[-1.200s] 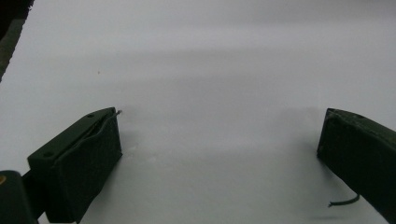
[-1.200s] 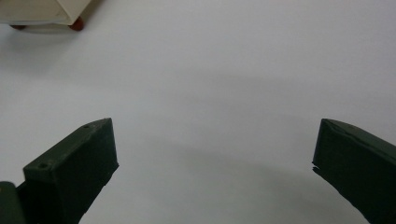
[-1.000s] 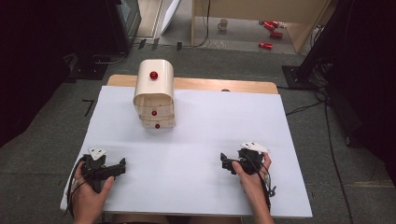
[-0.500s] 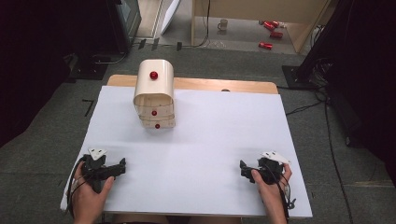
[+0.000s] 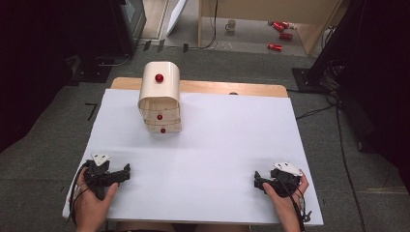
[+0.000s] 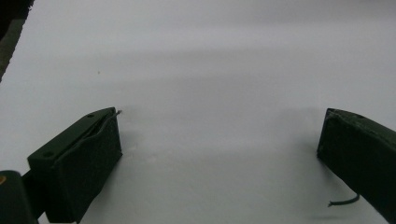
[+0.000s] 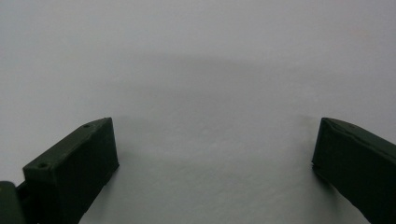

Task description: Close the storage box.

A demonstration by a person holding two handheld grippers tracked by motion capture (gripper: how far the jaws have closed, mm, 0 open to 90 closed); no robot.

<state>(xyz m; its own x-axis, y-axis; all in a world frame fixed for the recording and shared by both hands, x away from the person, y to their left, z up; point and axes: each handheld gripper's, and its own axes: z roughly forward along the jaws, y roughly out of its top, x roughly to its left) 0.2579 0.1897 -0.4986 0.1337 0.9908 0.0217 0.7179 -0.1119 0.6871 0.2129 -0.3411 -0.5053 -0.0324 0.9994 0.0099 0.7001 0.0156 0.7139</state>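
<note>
Resting: white table (image 5: 212, 159) is lying bare up front.
Waiting: wooden drawer chest (image 5: 160, 102) is sitting far left, red knobs facing us.
Parking: left gripper (image 5: 126, 170) near left, jaws spread, gripping nothing.
Idling: right gripper (image 5: 256, 182) near right, likewise spread, seemingly readying.

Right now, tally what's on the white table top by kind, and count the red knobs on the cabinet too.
Small wooden drawer cabinet: 1
Red knobs on it: 3, one on top and two on the front drawers
Hand-held tongs: 2, the left tongs and the right tongs, both open and empty
Total: 3 things on the white table top, plus 3 knobs.
</note>
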